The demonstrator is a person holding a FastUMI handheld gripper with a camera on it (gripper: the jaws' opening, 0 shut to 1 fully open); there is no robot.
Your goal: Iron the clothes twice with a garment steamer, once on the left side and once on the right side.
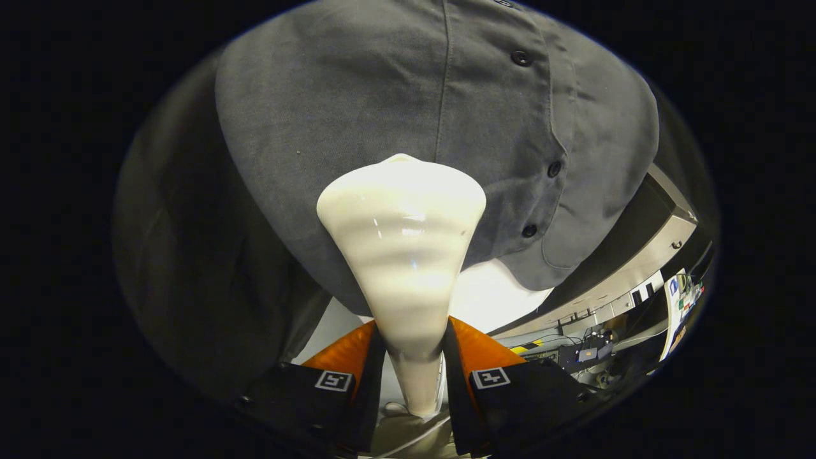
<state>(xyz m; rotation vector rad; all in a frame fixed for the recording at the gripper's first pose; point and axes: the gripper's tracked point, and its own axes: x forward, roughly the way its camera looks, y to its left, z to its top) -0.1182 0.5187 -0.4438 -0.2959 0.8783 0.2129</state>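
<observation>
A cream-white garment steamer (403, 242) rises from between my fingers, its narrow neck clamped by both of them and its wide head pointing ahead. My gripper (413, 376) is shut on that neck. The steamer's head meets a hanging grey shirt (357, 115), left of the shirt's button placket (542, 115), on the panel beside a vertical seam. Three dark buttons run down the placket to the right of the steamer's head. The shirt's lower hem curves just behind the steamer's body.
A darker cloth (185, 268) hangs to the left of the shirt. Below the hem to the right lie a pale bench edge (637, 268), cables and small devices (586, 350). A white surface (491, 299) shows under the hem.
</observation>
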